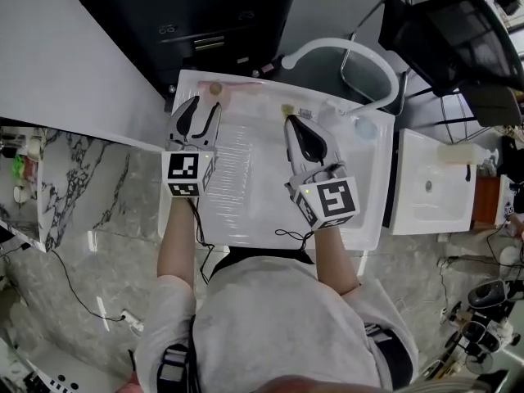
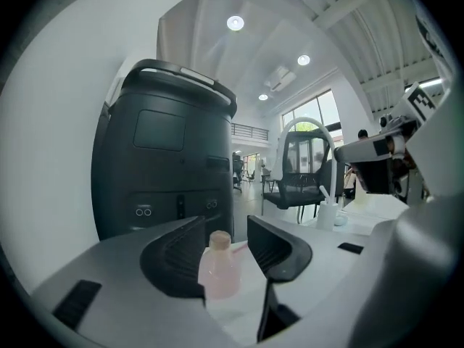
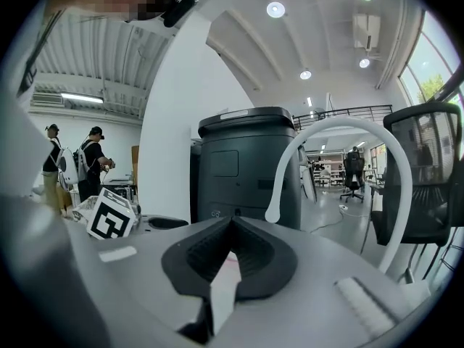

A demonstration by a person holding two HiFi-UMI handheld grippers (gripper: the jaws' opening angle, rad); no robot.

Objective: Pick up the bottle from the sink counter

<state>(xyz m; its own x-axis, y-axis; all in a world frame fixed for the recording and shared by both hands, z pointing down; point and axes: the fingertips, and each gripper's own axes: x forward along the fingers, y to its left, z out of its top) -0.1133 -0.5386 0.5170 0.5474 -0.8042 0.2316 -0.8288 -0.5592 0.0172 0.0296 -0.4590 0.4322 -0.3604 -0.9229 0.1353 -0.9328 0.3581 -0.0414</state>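
A small pale pink bottle (image 1: 215, 89) with a tan cap stands upright at the far left corner of the white sink counter (image 1: 246, 211). My left gripper (image 1: 206, 103) is just short of it, open. In the left gripper view the bottle (image 2: 219, 270) stands between the two spread black jaws of my left gripper (image 2: 225, 227), nearer the left one, and neither pad presses on it. My right gripper (image 1: 295, 123) hovers over the middle of the counter. Seen in its own view, my right gripper (image 3: 232, 222) is shut with nothing held.
A white curved faucet (image 1: 344, 51) arches over the counter's far right. A tall black cabinet (image 2: 170, 158) stands behind the bottle. A white cup (image 2: 328, 213) sits near the faucet. A second white basin (image 1: 432, 182) lies to the right, and a black office chair (image 1: 458, 31) is beyond it.
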